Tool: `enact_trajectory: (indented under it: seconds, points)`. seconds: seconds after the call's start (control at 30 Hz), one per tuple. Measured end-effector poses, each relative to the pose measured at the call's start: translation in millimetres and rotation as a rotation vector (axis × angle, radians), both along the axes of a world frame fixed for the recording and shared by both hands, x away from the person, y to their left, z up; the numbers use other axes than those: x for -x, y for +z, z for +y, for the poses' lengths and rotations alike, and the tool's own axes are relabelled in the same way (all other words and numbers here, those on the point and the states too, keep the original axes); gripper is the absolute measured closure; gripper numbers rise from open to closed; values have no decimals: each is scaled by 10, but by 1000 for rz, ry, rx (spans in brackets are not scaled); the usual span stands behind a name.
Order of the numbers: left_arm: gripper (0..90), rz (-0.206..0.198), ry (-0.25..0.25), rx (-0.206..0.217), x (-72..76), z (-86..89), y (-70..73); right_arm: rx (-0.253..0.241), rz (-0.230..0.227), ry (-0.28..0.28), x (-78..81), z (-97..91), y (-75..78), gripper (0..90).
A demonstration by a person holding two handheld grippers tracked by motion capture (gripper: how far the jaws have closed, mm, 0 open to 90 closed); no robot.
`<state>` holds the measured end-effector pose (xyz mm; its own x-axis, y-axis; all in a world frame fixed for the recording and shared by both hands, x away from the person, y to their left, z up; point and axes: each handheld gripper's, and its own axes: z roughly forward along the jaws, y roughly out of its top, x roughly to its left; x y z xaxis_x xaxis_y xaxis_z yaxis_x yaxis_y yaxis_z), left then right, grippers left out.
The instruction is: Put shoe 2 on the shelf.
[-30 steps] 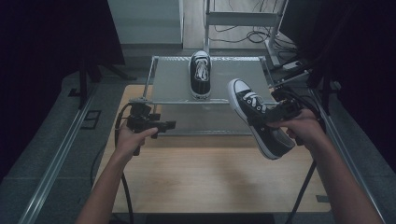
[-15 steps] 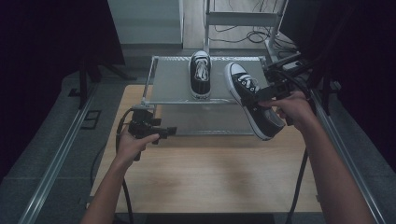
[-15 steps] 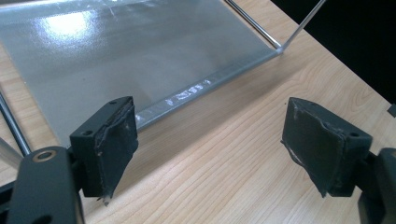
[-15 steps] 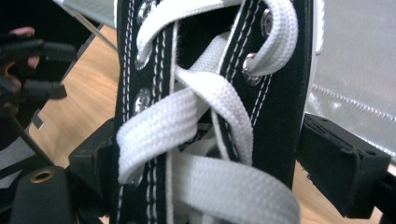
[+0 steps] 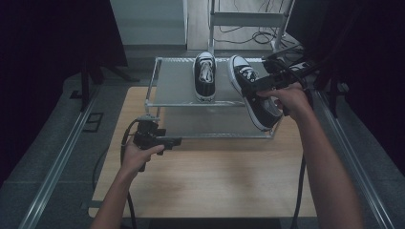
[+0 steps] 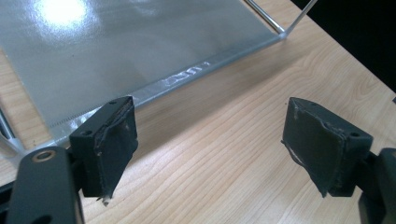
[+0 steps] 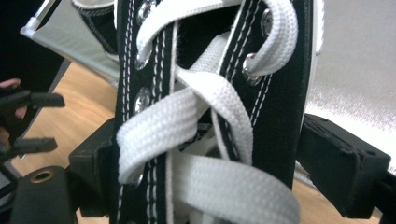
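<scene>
A person's two forearms reach in over a pale wooden tabletop [image 5: 210,186]. Nearest, at the left, the left gripper [image 5: 174,140] is held low above the wood just in front of a metal shoe rack [image 5: 174,83], its jaws standing apart with nothing between them; in the left gripper view the two black pads [image 6: 114,140] frame bare wood grain and the rack's lower silvery shelf [image 6: 116,56] beyond. Farther in and to the right, the right hand [image 5: 286,98] carries the right gripper [image 5: 260,86], whose jaws are clamped on a black canvas sneaker [image 5: 253,90] with white laces and a white sole. In the right gripper view, the jaws press on the two sides of the shoe's laced upper [image 7: 210,116], the white laces crossing right before the lens, with the left gripper [image 7: 39,121] seen small at the far left. The held sneaker hangs tilted over the right end of the rack, its white toe cap over the upper shelf and its heel out past the front rail toward the person. Just beside it, a second matching sneaker [image 5: 204,76] sits flat on the upper shelf, toe pointing away. Behind the rack stands a white frame [image 5: 248,19] with loose cables beneath it.
</scene>
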<state>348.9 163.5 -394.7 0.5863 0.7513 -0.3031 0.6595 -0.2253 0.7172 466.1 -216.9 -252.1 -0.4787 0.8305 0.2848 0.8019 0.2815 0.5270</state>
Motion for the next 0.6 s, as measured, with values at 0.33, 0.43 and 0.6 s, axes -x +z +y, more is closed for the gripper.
enact_trajectory:
  seconds: [0.33,0.43,0.6]
  points:
    - [178,6,-11,-11,64,-57,-135,-1,18,-58,-184,30,-1,140]
    - [178,4,-9,-15,73,-66,-159,10,28,-84,-260,46,-9,140]
    - [179,-4,-3,-17,109,-59,-176,11,37,-111,-344,60,-15,140]
